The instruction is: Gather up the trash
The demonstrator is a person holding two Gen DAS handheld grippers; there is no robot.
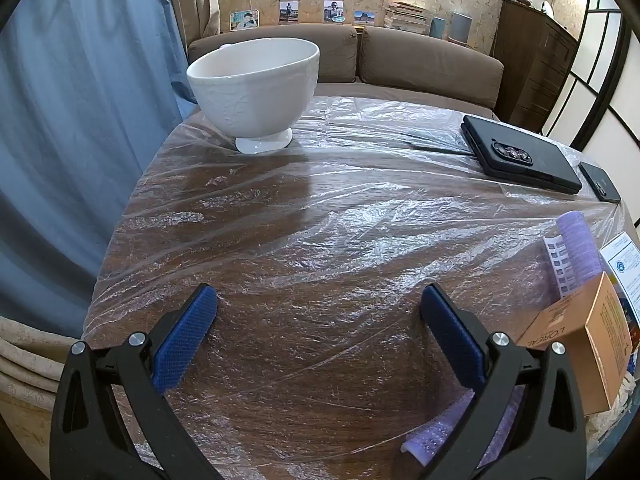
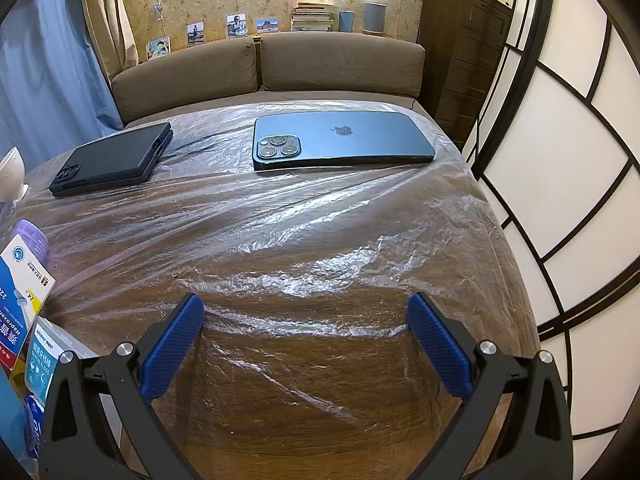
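At the bottom of the left wrist view the left gripper (image 1: pixel 318 308) hangs over the table (image 1: pixel 280 360), its 2 blue-padded fingers (image 1: pixel 186 336) spread wide apart with nothing between them, only wrinkled clear plastic sheet (image 1: pixel 320 232) over dark wood grain. Just beside the right-hand finger, in the lower right of that frame, sits the trash: a gold L'Oreal carton (image 1: pixel 588 344) tilted on its edge, a purple bubble-textured roll (image 1: pixel 580 248) above it with a printed strip alongside, a white-and-blue leaflet (image 1: pixel 622 260) at the frame's right edge, and another purple piece (image 1: pixel 440 436) low down, partly hidden behind the finger. In the right wrist view the right gripper (image 2: pixel 306 314) also stands with its 2 fingers (image 2: pixel 172 350) parted and empty above the sheet-covered table (image 2: pixel 320 400). The same trash pile shows at the lower left of this frame: a white-and-blue medicine box (image 2: pixel 24 300), a second pale blue box (image 2: pixel 42 360) below it, and the purple roll (image 2: pixel 34 234) above. Farther up, a black cased phone (image 2: pixel 112 158) lies flat in the left middle of the right view, and a blue iPhone (image 2: pixel 340 140) lies face down at centre, the 2 well apart. In the left view that black phone (image 1: pixel 520 158) lies at the right, and a white footed bowl (image 1: pixel 256 88) stands upright at the upper left, near the table's far edge. Beyond the table runs a brown sofa (image 1: pixel 420 64), with photos and stacked books (image 1: pixel 406 16) along the wall behind it.
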